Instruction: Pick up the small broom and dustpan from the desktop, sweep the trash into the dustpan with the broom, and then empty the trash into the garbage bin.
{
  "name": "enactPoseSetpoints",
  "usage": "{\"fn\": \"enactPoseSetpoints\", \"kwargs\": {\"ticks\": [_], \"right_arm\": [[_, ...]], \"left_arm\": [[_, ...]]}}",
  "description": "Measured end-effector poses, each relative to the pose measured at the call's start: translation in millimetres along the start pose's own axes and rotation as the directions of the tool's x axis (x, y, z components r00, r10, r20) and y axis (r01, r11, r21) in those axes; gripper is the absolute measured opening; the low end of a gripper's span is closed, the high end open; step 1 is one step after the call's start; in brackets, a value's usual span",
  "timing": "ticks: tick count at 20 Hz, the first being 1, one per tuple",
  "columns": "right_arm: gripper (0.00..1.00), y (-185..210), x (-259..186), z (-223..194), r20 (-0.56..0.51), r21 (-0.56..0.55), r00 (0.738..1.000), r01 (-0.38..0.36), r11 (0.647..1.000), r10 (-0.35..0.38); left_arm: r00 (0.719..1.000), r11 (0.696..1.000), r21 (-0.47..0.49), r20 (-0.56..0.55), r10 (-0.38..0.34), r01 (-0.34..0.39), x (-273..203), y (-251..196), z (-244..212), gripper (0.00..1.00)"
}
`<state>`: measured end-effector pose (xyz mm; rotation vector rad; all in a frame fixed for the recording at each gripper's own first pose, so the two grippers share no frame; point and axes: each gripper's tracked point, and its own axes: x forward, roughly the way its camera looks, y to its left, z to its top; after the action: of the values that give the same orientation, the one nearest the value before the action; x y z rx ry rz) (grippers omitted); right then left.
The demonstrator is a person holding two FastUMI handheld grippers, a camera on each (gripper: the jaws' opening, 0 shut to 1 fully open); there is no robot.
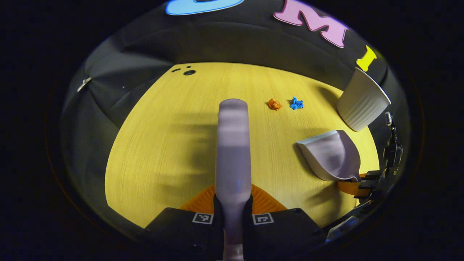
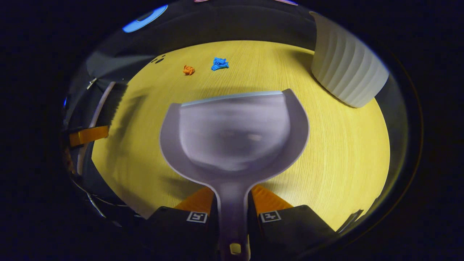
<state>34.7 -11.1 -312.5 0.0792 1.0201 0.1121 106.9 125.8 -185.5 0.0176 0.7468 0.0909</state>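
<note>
Left gripper view: left claw point(image 1: 232, 210) at bottom centre, pinching the broom point(image 1: 232, 145) by its handle, one finger on each side. Long axis of the broom running straight up the frame from the claw, its far end stopping near the middle of the yellow desk point(image 1: 163, 145); bristles not discernible from this angle. Orange scrap point(image 1: 274, 104) and blue scrap point(image 1: 296, 103) lying side by side, slightly apart, on the desk right of the broom's tip and above centre. White ribbed garbage bin point(image 1: 362, 101) tilted in the upper right, at the desk's edge. Dustpan point(image 1: 331, 154) at right, below the bin, its open mouth facing left and up, its handle end running down-right to the right claw point(image 1: 357, 185) at the lower right edge.

Right gripper view: right claw point(image 2: 232, 208) at bottom centre, clamped on the dustpan's point(image 2: 235, 134) handle, fingers against both sides. Long axis of the dustpan running up the frame, scoop wide in the centre, straight front lip pointing toward the top, above the desk point(image 2: 344, 163). Orange scrap point(image 2: 188, 70) and blue scrap point(image 2: 219, 63) beyond the lip, upper left of centre. Bin point(image 2: 346, 69) in the upper right. Broom point(image 2: 108, 103) along the left edge, dark bristles visible, slanting upward, with the left claw point(image 2: 88, 135) below it.
</note>
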Motion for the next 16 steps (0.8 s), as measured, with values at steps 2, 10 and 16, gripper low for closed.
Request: {"fn": "enactPoseSetpoints", "kwargs": {"ticks": [2, 10, 16], "right_arm": [[0.37, -1, -1, 1, -0.015, 0.008, 0.999, -0.033, 0.999, 0.033], [0.36, -31, -11, 33, 0.011, -0.171, 1.0, -0.02, 0.985, 0.022], [0.4, -54, -10, 54, 0.011, -0.24, 1.0, -0.009, 0.971, 0.012]], "left_arm": [[1.0, 0.998, 0.064, -0.016, -0.001, 0.002, 17, 1, 21, 0.25], [0.998, 0.938, 0.344, -0.057, -0.026, 0.044, 87, -9, 110, 0.27], [0.996, 0.827, 0.556, -0.082, -0.045, 0.083, 136, -33, 164, 0.25]]}}
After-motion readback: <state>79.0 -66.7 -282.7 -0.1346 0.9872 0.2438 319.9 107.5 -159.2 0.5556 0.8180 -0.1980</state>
